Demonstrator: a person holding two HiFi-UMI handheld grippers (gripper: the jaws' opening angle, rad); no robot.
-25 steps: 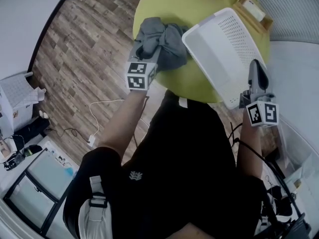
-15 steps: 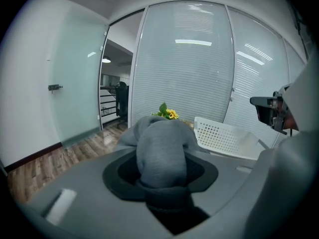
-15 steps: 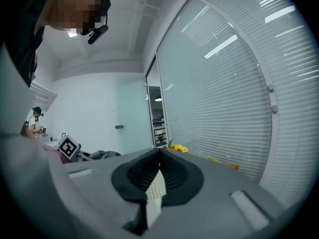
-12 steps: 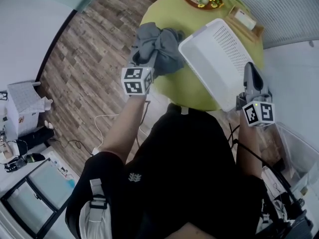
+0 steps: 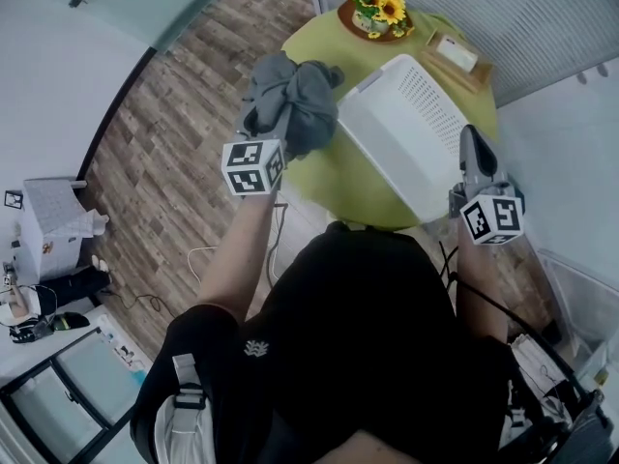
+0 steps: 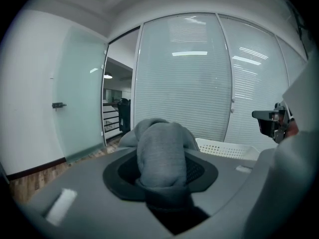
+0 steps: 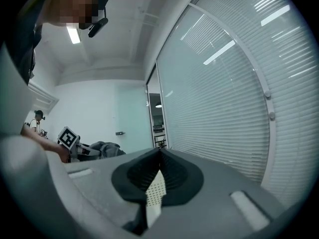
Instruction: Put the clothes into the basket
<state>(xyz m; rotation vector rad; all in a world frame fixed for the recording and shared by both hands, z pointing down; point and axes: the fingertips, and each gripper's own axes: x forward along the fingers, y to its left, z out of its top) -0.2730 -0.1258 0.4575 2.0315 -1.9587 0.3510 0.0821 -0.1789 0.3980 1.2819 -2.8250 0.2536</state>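
- Clothes (image 5: pixel 302 100) apparently lifted since earlier, now bunched just left of basket (image 5: pixel 406 129).
- Left gripper (image 5: pixel 282 124) clamps clothes; right gripper (image 5: pixel 472 153) pinches basket rim.
- Risk: thin rim grip slipping, basket tipping.
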